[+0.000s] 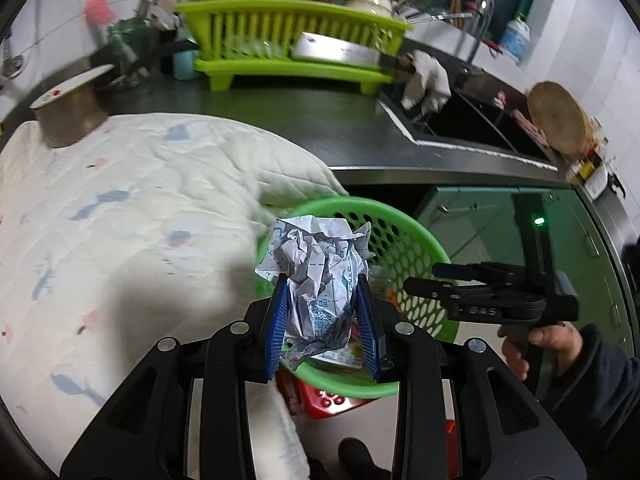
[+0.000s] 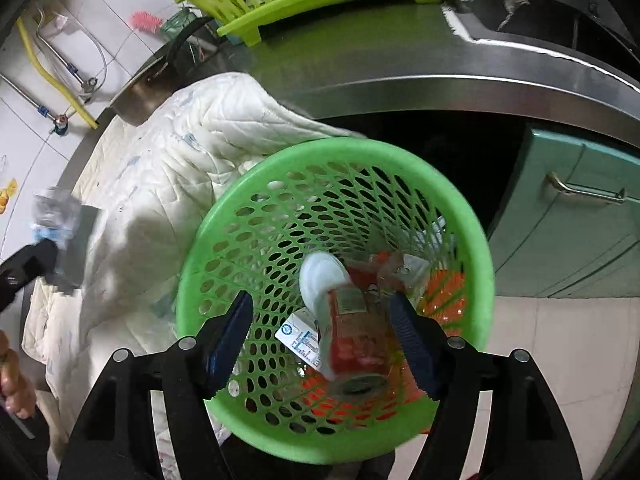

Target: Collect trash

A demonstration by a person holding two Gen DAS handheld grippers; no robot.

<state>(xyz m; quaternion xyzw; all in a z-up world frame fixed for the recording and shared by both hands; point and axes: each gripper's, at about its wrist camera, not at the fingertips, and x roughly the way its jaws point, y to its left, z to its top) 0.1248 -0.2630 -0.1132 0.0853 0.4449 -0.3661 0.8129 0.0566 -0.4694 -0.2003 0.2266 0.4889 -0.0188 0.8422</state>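
Clamping a crumpled ball of printed paper, your left tool has its blue pads pressed against both sides of the wad. It hangs over the near rim of the green perforated basket, which sits below the edge of the steel counter.

Your right tool stands wide, jaws apart with nothing between the pads, pointing down into that same basket. Below it, in the bottom of the basket, lie a red-labelled bottle, blurred, a white round lid touching its far end, and a small printed card just left of it. In the left wrist view, your right tool shows at the right of the basket, held by a hand in a dark sleeve.

Left of the basket, a white quilted cloth with small blue and pink prints drapes over the counter edge and hangs down. On its far left corner stands a metal pot. Farther back, a lime-green dish rack sits on the counter with a cleaver leaning on it. To the right is the sink, a white rag draped over its left edge, and green cabinet doors below.
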